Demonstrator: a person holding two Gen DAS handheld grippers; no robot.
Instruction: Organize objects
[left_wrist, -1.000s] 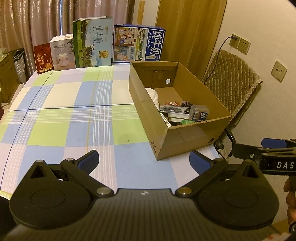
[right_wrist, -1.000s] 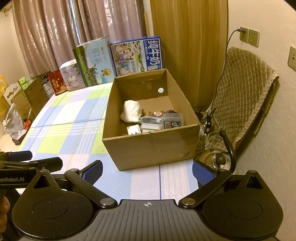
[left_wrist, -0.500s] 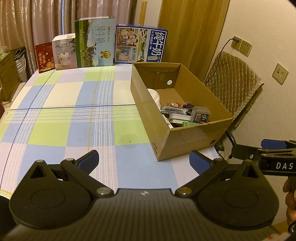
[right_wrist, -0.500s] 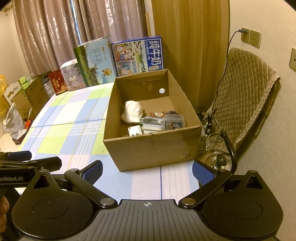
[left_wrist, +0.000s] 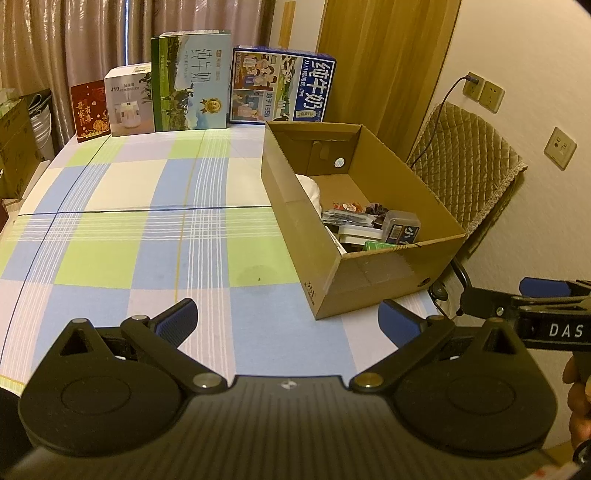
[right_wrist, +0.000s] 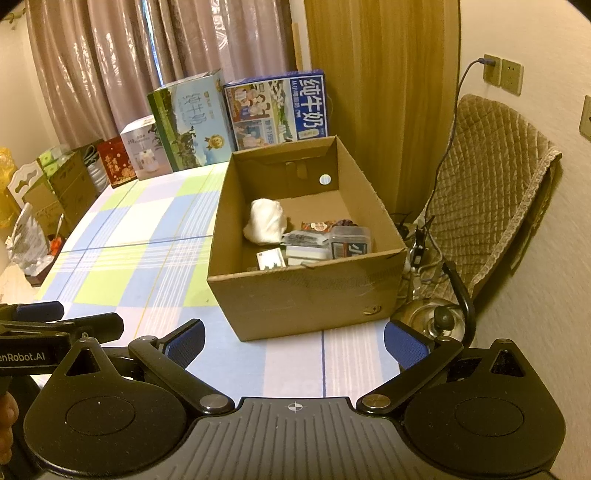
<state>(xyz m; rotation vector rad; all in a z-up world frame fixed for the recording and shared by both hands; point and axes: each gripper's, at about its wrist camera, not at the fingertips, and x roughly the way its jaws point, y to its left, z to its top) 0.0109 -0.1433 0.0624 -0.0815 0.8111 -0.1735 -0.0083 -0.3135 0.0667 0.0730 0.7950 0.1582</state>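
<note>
An open cardboard box (left_wrist: 369, 273) (right_wrist: 306, 291) stands on the checked tablecloth (left_wrist: 147, 229) near the table's right edge. Inside lie a white crumpled cloth (right_wrist: 266, 221), a small clear plastic case (right_wrist: 349, 242), flat packets (right_wrist: 304, 238) and a little card box (right_wrist: 271, 258). My left gripper (left_wrist: 288, 319) is open over the near part of the table, left of the box, with nothing between its fingers. My right gripper (right_wrist: 293, 341) is open in front of the box's near wall, also holding nothing. Each gripper shows at the edge of the other's view.
Several upright cartons (left_wrist: 190, 79) line the table's far edge before the curtains. A quilted chair (right_wrist: 491, 192) and a metal kettle (right_wrist: 439, 319) sit right of the table, below wall sockets. Boxes and bags (right_wrist: 44, 192) crowd the floor at left.
Both grippers have drawn back and risen slightly, so the box looks a little farther off. Both stay open.
</note>
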